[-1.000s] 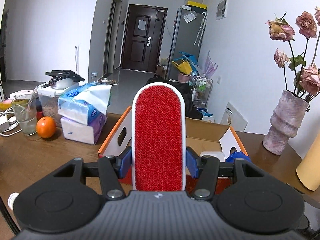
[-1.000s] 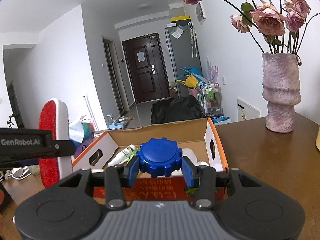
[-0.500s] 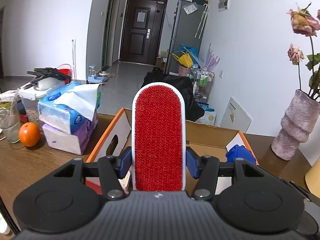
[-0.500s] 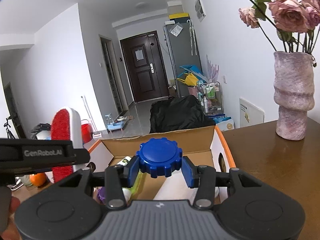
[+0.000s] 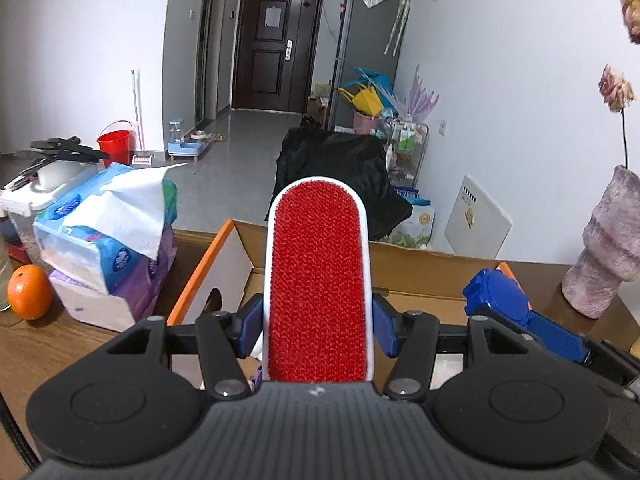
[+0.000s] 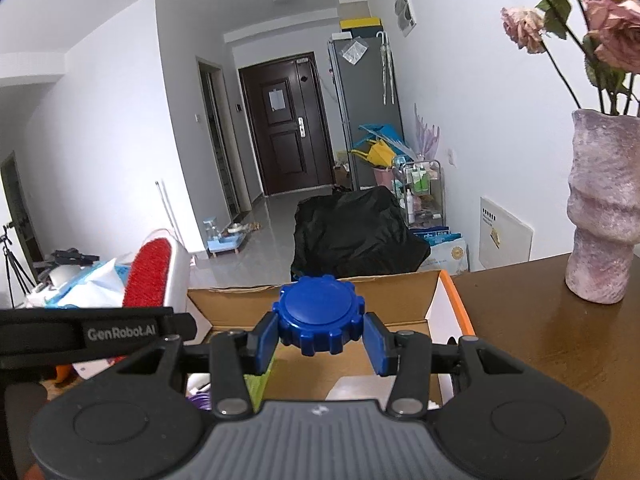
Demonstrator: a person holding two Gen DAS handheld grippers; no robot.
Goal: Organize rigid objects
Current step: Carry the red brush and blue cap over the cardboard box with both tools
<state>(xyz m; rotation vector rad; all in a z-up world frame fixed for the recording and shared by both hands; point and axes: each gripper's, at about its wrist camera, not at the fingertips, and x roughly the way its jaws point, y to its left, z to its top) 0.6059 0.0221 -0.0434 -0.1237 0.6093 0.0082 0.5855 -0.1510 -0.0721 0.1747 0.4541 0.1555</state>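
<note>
Lint brush point(image 5: 318, 280): red pile face, white rim, held upright in the left gripper point(image 5: 318, 326). Both blue pads press its sides; jaws closed on it. It stands above the near-left part of the open box point(image 5: 420, 264). From the right wrist view the same brush point(image 6: 150, 276) shows edge-on at left, behind the left gripper's black body.

Blue knob point(image 6: 322, 314): round, notched rim, clamped between the pads of the right gripper point(image 6: 322, 340); jaws closed on it. It hangs above the box point(image 6: 360, 288), toward the box's right half. In the left wrist view the knob point(image 5: 498, 294) appears at right, over the box's right edge.

Box: cardboard, orange edges, flaps open, on a brown wooden table point(image 6: 552, 344). Inside, partly hidden by the grippers: something white, something purple, a green item; cannot identify them.

Left of the box: stacked tissue packs point(image 5: 108, 236), just beside its left flap; an orange point(image 5: 28, 292) farther left. Right of the box: a mottled pink vase point(image 6: 604, 208) with dried roses, apart from the box.
</note>
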